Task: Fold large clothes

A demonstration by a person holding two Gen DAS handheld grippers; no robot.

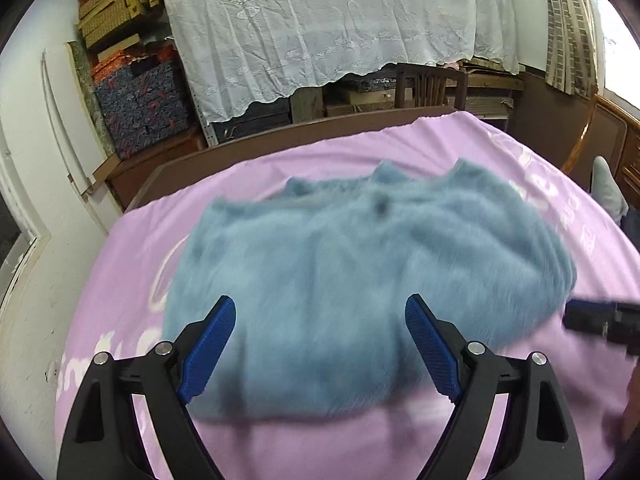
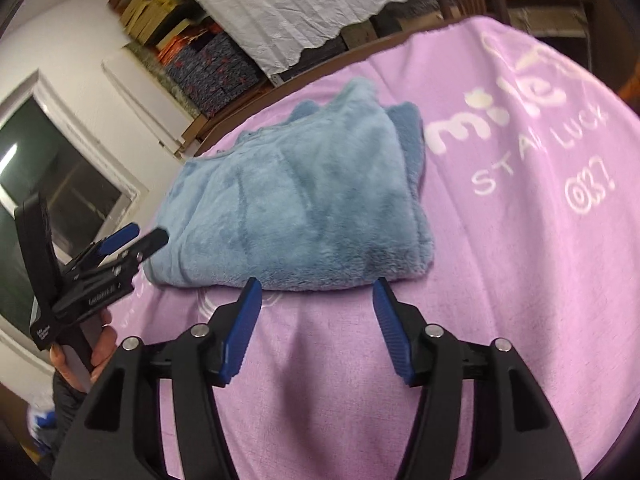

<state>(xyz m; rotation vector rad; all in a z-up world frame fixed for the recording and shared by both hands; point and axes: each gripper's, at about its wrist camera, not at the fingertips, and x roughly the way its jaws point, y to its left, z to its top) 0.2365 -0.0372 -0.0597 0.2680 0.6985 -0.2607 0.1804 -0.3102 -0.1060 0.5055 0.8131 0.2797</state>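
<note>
Right wrist view: fluffy blue fleece garment (image 2: 296,200) lies folded on lilac printed blanket (image 2: 520,280).
Both grippers, left gripper (image 1: 320,344) & right gripper (image 2: 316,320), jaws wide, holding nothing; next, square edges w/ light presses.

Holding the black left gripper with blue finger pads (image 1: 320,344) and its matching right twin (image 2: 317,328) spread wide, both gripping nothing.

The left black plastic gripper with ribbed blue finger pads (image 1: 320,312) has round silver screws on its curved arms. The right black plastic gripper with the same blue pads (image 2: 317,292) looks alike. A bare-skinned hand in a dark sleeve (image 2: 94,354) shows small white lettering above it.
</note>
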